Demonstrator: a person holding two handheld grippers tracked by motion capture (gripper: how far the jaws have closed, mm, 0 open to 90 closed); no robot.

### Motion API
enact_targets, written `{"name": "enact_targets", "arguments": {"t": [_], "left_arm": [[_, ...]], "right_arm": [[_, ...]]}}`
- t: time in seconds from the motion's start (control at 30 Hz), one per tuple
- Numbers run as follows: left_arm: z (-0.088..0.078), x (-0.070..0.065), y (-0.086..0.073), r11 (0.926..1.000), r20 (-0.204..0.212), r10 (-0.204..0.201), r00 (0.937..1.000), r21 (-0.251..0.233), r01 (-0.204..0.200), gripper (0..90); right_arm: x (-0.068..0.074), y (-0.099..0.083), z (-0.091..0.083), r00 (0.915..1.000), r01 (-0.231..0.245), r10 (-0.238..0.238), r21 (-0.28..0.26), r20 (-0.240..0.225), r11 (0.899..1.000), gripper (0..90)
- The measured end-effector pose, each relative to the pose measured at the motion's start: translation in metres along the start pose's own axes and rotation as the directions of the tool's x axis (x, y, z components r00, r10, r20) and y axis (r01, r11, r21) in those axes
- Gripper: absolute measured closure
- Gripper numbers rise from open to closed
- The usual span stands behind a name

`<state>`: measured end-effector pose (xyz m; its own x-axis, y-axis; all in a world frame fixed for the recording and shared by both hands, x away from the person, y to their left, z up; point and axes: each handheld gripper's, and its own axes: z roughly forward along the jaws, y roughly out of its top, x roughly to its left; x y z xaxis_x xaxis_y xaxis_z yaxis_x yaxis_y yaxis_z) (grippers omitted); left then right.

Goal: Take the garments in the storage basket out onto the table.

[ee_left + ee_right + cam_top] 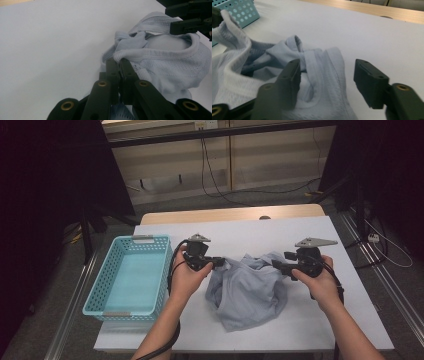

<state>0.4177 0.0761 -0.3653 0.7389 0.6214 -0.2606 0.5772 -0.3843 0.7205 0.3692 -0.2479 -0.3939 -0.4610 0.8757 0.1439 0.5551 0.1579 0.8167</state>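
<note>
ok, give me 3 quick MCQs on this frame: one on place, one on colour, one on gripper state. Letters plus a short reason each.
1. The basket sits where relative to the garment?
A. to its left B. to its right C. on top of it
2. Basket colour?
A. red B. turquoise C. black
3. The left gripper is:
A. wide open B. off the table C. shut on the garment

Answers: 1 A, the high view shows it at the left table edge. 2 B, turquoise perforated plastic. 3 C, its jaws pinch the ribbed hem, while the right gripper is open.

A turquoise perforated basket (131, 276) sits at the white table's (310, 320) left edge.
</note>
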Motion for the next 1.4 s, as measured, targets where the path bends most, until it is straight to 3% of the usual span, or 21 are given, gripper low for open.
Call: {"name": "enact_targets", "arguments": {"t": [0.13,0.27,0.43,0.57,0.6,0.9,1.2,1.4], "left_arm": [[-0.001,0.001,0.0,1.0,0.002,-0.006,1.0,-0.005,0.006,87.8],[-0.002,0.004,0.0,0.9999,0.003,-0.013,0.9999,-0.005,0.013,87.8],[-0.006,0.006,-0.001,0.9997,0.004,-0.02,0.9998,-0.011,0.02,87.8],[-0.008,0.006,0.0,0.9997,0.004,-0.02,0.9998,-0.014,0.02,87.8],[-0.008,0.006,0.001,0.9998,0.005,-0.016,0.9999,-0.012,0.017,87.8],[-0.015,0.006,0.007,0.9995,0.008,-0.022,0.9997,-0.021,0.022,87.8],[-0.025,0.009,0.02,0.9989,-0.003,-0.02,0.9998,-0.044,0.019,87.8],[-0.027,0.011,0.029,0.9979,0.01,-0.021,0.9997,-0.061,0.022,87.9]], "right_arm": [[0.005,0.01,0.009,0.9998,0.019,-0.019,0.007,0.011,1.0,35.0],[0.007,0.011,0.022,0.9993,0.021,-0.023,0.058,0.028,0.998,37.6],[0.003,0.006,0.033,0.9999,-0.004,0.002,0.128,0.015,0.992,62.4],[0.003,0.005,0.033,0.9999,0.009,-0.011,0.157,0.012,0.988,82.8],[0.002,0.005,0.032,0.9999,0.01,-0.011,0.159,0.006,0.987,84.1],[-0.007,0.015,0.011,0.9991,-0.043,0.043,0.057,0.004,0.997,87.0],[-0.007,0.032,-0.012,0.9984,-0.055,0.055,-0.031,0.014,0.998,87.1],[-0.007,0.04,-0.023,0.9981,-0.054,0.056,-0.056,0.027,0.997,87.1]]}}
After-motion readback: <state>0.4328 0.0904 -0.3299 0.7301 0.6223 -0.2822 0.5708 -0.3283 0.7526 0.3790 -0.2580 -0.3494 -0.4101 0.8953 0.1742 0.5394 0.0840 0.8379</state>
